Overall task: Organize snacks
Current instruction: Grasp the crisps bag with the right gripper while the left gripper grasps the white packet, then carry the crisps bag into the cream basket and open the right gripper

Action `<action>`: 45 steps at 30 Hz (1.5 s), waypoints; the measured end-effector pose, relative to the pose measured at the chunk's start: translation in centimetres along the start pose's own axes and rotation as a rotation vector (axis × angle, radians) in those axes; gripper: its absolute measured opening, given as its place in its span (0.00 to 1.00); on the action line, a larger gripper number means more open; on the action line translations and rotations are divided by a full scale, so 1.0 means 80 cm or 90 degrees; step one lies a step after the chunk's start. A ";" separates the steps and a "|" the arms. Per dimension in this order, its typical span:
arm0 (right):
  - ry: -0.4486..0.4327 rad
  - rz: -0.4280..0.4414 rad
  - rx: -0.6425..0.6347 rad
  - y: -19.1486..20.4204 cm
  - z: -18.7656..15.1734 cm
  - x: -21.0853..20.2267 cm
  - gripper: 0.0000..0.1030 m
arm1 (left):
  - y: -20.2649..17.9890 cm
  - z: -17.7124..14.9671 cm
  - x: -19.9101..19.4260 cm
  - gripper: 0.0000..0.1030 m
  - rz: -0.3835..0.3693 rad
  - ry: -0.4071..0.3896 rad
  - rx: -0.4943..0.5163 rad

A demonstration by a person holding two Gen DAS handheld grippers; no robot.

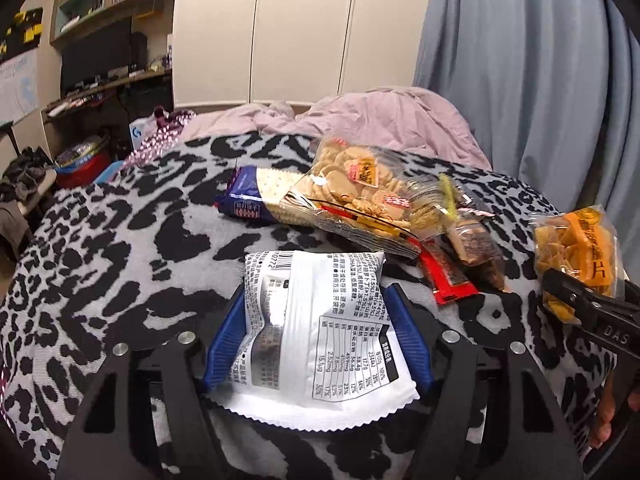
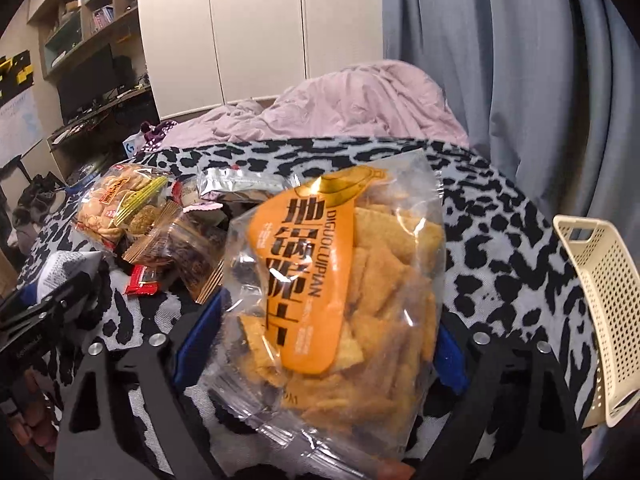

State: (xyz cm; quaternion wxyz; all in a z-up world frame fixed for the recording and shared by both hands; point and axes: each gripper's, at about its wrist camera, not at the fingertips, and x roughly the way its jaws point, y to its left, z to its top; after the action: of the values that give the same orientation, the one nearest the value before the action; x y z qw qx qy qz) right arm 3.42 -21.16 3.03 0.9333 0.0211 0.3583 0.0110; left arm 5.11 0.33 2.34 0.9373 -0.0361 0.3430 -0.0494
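Note:
A white snack packet (image 1: 320,320) lies back side up on the leopard-print blanket (image 1: 120,240). My left gripper (image 1: 318,292) is shut on it, with the blue pads pressing both sides and creasing the wrapper. A clear bag of orange chips (image 2: 340,272) with an orange label sits between the blue fingers (image 2: 200,320) of my right gripper (image 2: 330,312), which is shut on its lower part. In the left wrist view that chip bag (image 1: 576,248) is at the far right, with a black finger of the right gripper (image 1: 560,292) across it.
A pile of snacks lies behind: a round-biscuit bag (image 1: 360,188), a blue cracker pack (image 1: 248,196), a red packet (image 1: 448,276) and a brown snack pack (image 2: 188,252). A cream perforated basket (image 2: 600,300) stands at the right. A pink quilt (image 1: 380,116) is bunched beyond.

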 end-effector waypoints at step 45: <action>-0.087 -0.293 0.337 -0.378 -0.083 -0.072 0.80 | -0.233 0.045 -0.056 0.67 -0.134 -0.082 0.182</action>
State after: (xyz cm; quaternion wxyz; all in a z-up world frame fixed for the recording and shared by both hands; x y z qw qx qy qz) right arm -5.13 -51.33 0.55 0.8955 0.1813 0.2805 -0.2943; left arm 2.75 -17.56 9.83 0.9426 0.0590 0.2659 -0.1931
